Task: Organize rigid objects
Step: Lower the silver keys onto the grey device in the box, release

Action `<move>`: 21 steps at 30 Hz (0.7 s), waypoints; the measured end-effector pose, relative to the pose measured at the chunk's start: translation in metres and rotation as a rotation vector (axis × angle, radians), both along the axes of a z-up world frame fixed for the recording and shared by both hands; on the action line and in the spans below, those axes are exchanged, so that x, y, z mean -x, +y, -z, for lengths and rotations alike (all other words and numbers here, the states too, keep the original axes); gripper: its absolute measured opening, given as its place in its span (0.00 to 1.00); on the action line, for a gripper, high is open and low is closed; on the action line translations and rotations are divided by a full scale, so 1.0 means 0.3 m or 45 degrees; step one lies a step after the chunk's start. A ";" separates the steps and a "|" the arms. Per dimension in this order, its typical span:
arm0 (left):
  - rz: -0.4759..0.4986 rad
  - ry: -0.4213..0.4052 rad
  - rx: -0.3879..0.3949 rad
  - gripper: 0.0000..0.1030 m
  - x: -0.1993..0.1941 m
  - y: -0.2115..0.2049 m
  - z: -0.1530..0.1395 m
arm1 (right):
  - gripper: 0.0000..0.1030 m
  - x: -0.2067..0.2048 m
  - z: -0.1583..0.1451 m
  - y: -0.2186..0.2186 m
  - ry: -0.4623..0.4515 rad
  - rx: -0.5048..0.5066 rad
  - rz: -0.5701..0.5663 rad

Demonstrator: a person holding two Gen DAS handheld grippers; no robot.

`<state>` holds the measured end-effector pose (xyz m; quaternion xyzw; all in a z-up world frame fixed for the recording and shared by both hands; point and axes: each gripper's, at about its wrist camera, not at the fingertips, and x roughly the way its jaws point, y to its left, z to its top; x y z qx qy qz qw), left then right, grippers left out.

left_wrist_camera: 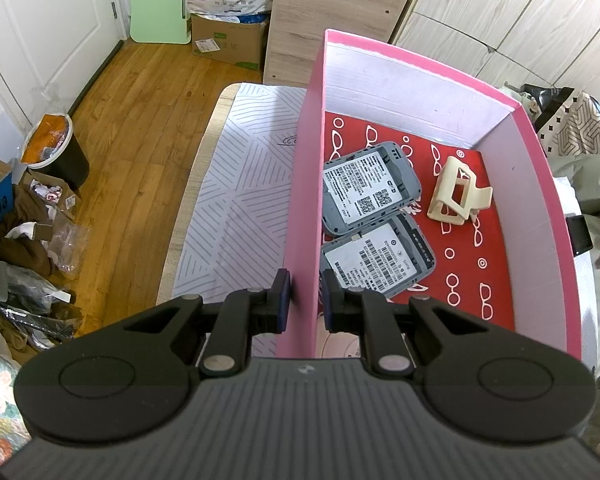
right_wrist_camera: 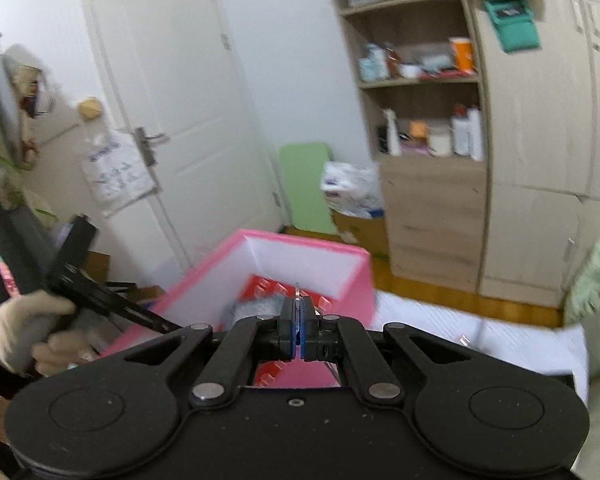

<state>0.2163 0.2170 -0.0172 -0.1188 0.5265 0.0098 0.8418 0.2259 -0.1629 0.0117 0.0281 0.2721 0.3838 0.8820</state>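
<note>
A pink box (left_wrist_camera: 304, 200) with a red patterned floor stands on the table. Inside lie two grey devices with white labels, one (left_wrist_camera: 366, 188) behind the other (left_wrist_camera: 380, 260), and a cream hair clip (left_wrist_camera: 458, 192). My left gripper (left_wrist_camera: 305, 300) straddles the box's left wall, one finger outside, one inside, pads close to the wall. In the right wrist view the pink box (right_wrist_camera: 340, 256) sits below and ahead. My right gripper (right_wrist_camera: 299, 328) is shut on a thin clear or metallic sliver that sticks up between the pads; I cannot tell what it is.
A striped mat (left_wrist_camera: 240, 184) covers the table left of the box. Wood floor, a bin (left_wrist_camera: 56, 152) and clutter lie at left. A wooden cabinet (left_wrist_camera: 332, 12) and shelves (right_wrist_camera: 420, 80) stand behind. A gloved hand (right_wrist_camera: 24, 328) holds the left gripper's handle.
</note>
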 end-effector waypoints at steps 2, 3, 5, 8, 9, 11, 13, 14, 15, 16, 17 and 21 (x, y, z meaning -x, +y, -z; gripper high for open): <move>-0.003 -0.001 0.005 0.13 0.000 0.000 0.000 | 0.03 -0.005 -0.010 0.038 0.003 -0.014 -0.055; -0.001 -0.001 0.002 0.13 0.000 0.000 0.000 | 0.03 -0.009 -0.009 0.058 0.009 -0.019 -0.081; 0.001 -0.001 -0.001 0.13 0.000 0.001 0.000 | 0.03 -0.025 0.005 0.104 0.047 -0.033 -0.144; 0.014 0.006 -0.006 0.13 -0.002 0.000 -0.001 | 0.04 -0.061 0.052 0.176 0.120 -0.031 -0.206; 0.018 0.010 -0.008 0.13 -0.004 0.000 -0.001 | 0.03 -0.074 0.071 0.202 0.143 -0.019 -0.215; 0.022 0.015 -0.011 0.13 -0.009 -0.003 -0.004 | 0.04 -0.103 0.117 0.263 0.201 0.012 -0.229; 0.025 0.017 -0.017 0.13 -0.011 -0.007 -0.004 | 0.04 -0.144 0.167 0.318 0.273 0.035 -0.257; 0.025 0.017 -0.019 0.13 -0.011 -0.009 -0.004 | 0.04 -0.162 0.189 0.342 0.305 0.042 -0.269; 0.024 0.017 -0.019 0.13 -0.012 -0.009 -0.003 | 0.03 -0.177 0.209 0.365 0.336 0.045 -0.275; 0.023 0.017 -0.017 0.13 -0.010 -0.008 -0.003 | 0.04 -0.192 0.221 0.378 0.359 0.043 -0.281; 0.022 0.017 -0.013 0.13 -0.008 -0.006 -0.002 | 0.04 -0.207 0.238 0.393 0.386 0.039 -0.286; 0.024 0.020 -0.009 0.13 -0.009 -0.003 -0.004 | 0.07 -0.226 0.275 0.417 0.395 0.059 -0.267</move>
